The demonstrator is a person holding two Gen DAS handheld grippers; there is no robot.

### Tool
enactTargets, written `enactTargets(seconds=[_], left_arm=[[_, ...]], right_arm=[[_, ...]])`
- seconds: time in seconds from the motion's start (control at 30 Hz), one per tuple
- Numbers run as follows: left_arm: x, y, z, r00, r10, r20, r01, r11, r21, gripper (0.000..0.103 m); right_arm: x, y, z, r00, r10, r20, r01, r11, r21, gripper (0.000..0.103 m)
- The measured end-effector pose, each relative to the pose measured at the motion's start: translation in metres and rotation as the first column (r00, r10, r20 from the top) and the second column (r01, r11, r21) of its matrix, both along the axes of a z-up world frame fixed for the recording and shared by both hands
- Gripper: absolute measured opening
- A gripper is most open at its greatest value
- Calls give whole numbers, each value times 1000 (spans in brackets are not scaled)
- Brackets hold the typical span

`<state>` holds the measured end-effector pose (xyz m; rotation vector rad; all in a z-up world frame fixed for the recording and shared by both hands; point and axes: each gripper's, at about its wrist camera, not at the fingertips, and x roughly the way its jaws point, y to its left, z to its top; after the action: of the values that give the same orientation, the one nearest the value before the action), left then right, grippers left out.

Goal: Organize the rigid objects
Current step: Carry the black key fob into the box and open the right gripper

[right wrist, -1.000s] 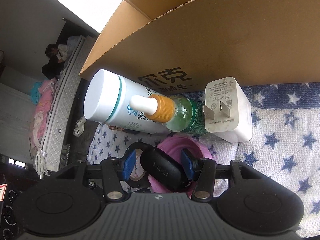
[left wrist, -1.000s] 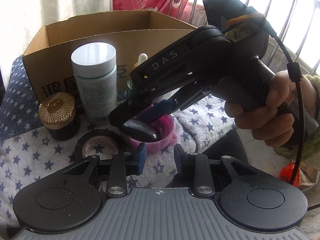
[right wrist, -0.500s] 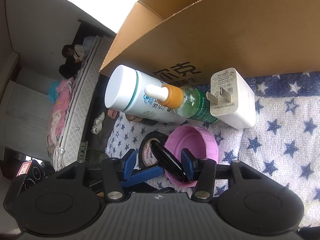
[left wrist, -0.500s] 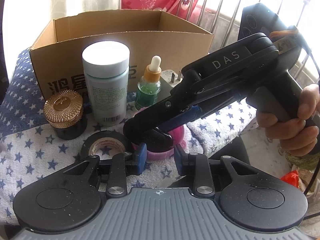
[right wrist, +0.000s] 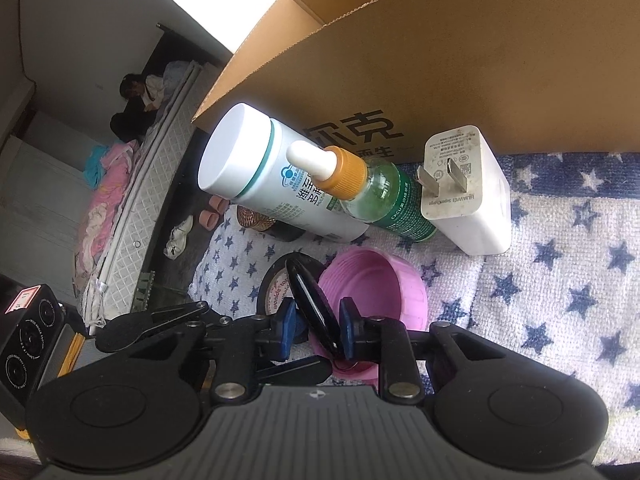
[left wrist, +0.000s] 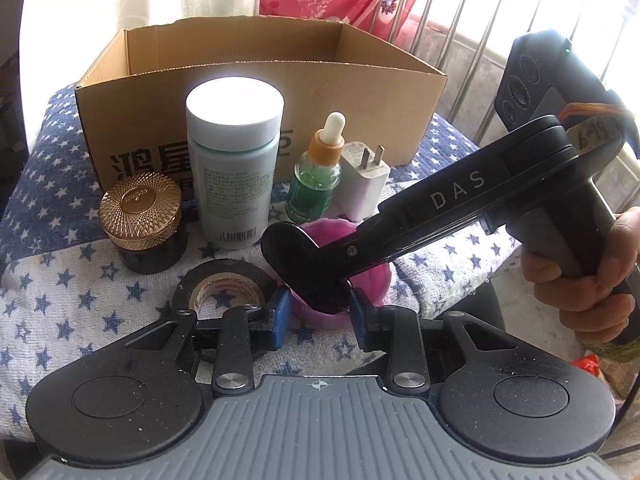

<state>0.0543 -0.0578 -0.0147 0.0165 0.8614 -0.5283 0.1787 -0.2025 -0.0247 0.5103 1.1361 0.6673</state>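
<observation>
Landmark: the round pink plastic lid lay mouth-up on the star-patterned towel, in front of the open brown cardboard box.
Held thing: a flat black oval compact stood on edge over the lid's near-left rim, its long axis running away from the camera.
Right hand-held gripper: nearer; pads flanked the compact, a gap showing at the right pad, so grasp or release could not be told.
Left hand-held gripper: released, just short of the lid.
</observation>
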Motion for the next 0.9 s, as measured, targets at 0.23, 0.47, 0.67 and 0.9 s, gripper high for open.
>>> enactTargets(seconds=[0.23,0.47,0.67,0.9], left_arm=[[-9,-2,11,999,-14,47,14,1000,-10,31],[-26,7,42,991,-5,132,9,1000,-27,31],[-31,15,81,971,11,241,-6,1000,-22,31],[14,25,116,953,57,297,-60,998,1,31]], right_arm=[[-11,-2,16,999,-7,54,7,1000,4,17],[-23,2,51,990,-1,140,-2,1000,20,17],[-25,14,100,966,14,257,-23,999,32,17],[31,31,137,961,31,276,-43,998,40,17]])
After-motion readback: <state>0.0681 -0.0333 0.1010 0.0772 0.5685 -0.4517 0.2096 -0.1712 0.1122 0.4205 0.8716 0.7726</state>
